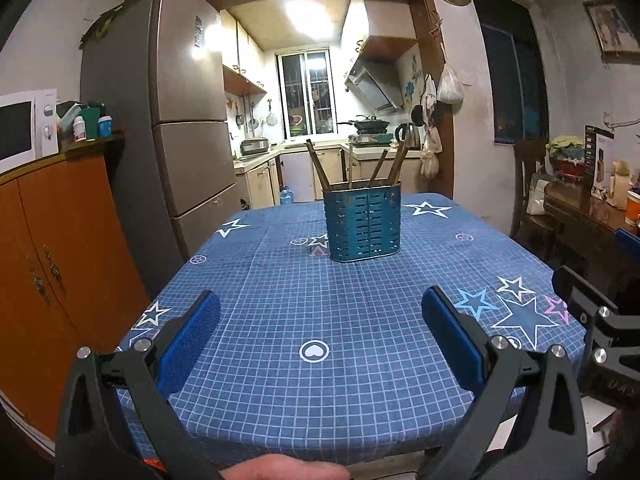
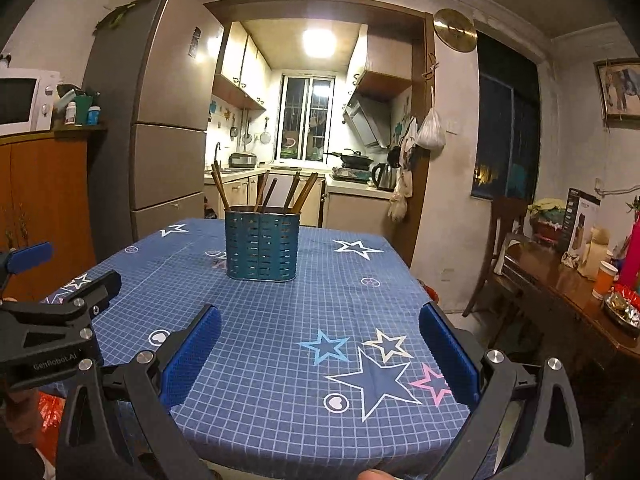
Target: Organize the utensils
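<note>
Both our jaws, left gripper (image 1: 320,332) and right gripper (image 2: 320,344), stand spread and empty over the bench (image 1: 280,380). Well ahead of them, the teal holder (image 1: 362,222) already carries the chopsticks (image 1: 318,164); nothing visibly remains loose.

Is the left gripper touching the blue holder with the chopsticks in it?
Apart. In the left wrist view, the left gripper is open near the table's front edge, with bare tablecloth between its fingers and the blue holder.

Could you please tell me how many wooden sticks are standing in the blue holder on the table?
5 show in the holder: one far left, two near the middle, two on the right. Overlapping ones may be hidden.
</note>
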Motion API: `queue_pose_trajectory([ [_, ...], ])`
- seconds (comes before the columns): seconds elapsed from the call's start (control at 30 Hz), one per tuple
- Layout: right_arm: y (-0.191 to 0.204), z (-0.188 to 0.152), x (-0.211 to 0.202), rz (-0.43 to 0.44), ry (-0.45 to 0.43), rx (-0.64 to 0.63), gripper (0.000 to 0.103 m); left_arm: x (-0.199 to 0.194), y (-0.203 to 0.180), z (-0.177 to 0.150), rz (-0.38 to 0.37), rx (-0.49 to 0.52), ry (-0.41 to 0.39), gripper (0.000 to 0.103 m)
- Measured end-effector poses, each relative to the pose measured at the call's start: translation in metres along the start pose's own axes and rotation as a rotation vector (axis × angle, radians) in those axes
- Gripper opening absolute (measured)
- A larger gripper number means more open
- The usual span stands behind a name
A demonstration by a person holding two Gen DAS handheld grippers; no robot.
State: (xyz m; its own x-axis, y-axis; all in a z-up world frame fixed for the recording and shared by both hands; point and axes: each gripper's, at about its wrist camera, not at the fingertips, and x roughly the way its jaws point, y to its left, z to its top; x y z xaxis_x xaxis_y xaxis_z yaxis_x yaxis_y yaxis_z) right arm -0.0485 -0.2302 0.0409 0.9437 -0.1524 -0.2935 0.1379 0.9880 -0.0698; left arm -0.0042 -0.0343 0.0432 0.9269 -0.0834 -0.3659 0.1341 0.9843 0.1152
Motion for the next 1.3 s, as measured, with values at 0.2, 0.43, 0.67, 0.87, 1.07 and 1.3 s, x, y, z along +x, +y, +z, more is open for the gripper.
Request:
queue_pose_trajectory([
  [0.2,-0.001,0.002,0.002,0.000,0.007,0.002,0.099,0.002,0.001,-0.002,0.022,-0.007,0.012,0.097],
  [0.43,0.001,0.003,0.001,0.006,0.009,-0.003,0.099,-0.001,0.002,-0.002,0.041,-0.009,0.004,0.097],
  [0.67,0.000,0.004,0.000,0.002,0.008,0.000,0.099,-0.003,0.001,-0.003,0.034,-0.003,0.001,0.097],
  [0.87,-0.002,0.003,0.000,-0.004,0.010,0.010,0.099,-0.004,0.000,-0.003,0.028,-0.002,0.002,0.097],
  [1.07,-0.005,0.002,-0.001,-0.010,0.012,0.024,0.099,-0.007,0.001,-0.005,0.038,-0.020,-0.039,0.097],
  [1.3,-0.008,-0.001,0.000,-0.018,0.019,0.040,0.099,0.005,-0.001,-0.008,0.010,-0.021,0.043,0.096],
])
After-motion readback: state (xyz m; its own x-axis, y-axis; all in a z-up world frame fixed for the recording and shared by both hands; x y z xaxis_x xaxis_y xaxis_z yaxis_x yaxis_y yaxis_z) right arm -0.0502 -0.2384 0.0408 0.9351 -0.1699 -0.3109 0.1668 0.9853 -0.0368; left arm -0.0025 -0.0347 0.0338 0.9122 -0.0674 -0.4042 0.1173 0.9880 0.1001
